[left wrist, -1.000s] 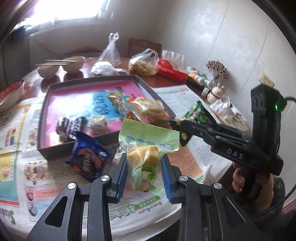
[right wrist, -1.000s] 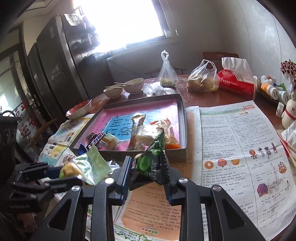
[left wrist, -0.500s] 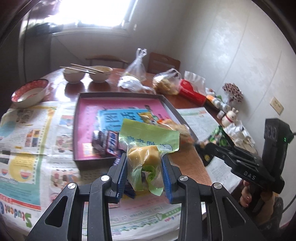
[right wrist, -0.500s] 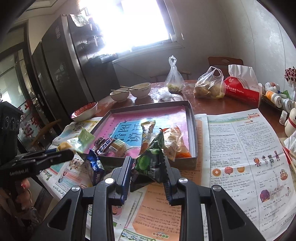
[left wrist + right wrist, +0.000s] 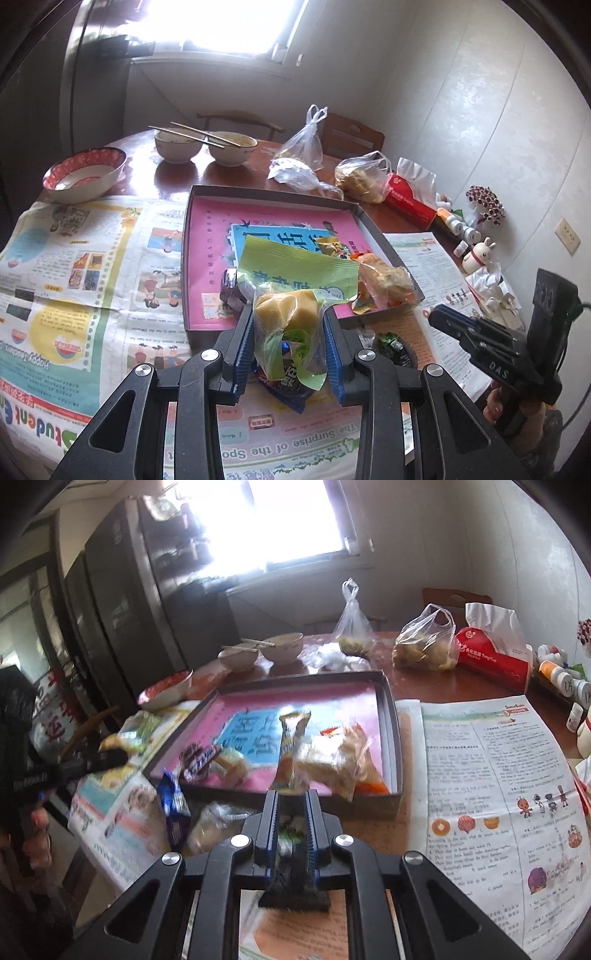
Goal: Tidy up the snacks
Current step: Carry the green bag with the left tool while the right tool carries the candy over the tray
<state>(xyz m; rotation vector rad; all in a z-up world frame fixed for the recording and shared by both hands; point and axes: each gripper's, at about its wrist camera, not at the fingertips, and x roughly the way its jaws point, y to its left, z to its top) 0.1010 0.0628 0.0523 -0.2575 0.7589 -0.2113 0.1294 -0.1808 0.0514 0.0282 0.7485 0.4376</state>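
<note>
Green snack packet (image 5: 295, 273) upright, left fingers (image 5: 246, 347) gripping; right fingers (image 5: 272, 830) closed on dark packet (image 5: 291, 836)

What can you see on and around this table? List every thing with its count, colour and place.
tray: one, dark with pink lining, table centre
tray snacks: about four, orange, clear and purple, at the tray's near edge
blue packet: one, on newspaper in front of the tray
newspapers: several sheets, multicoloured, either side of the tray
bowls: three, two white with chopsticks and one red-patterned, far side
plastic bags: two, clear, behind the tray
tissue pack: one, red, near the wall
rabbit figurine: one, white, near the wall
left gripper: black, shut on green cake packet
right gripper: black, shut on dark green packet
</note>
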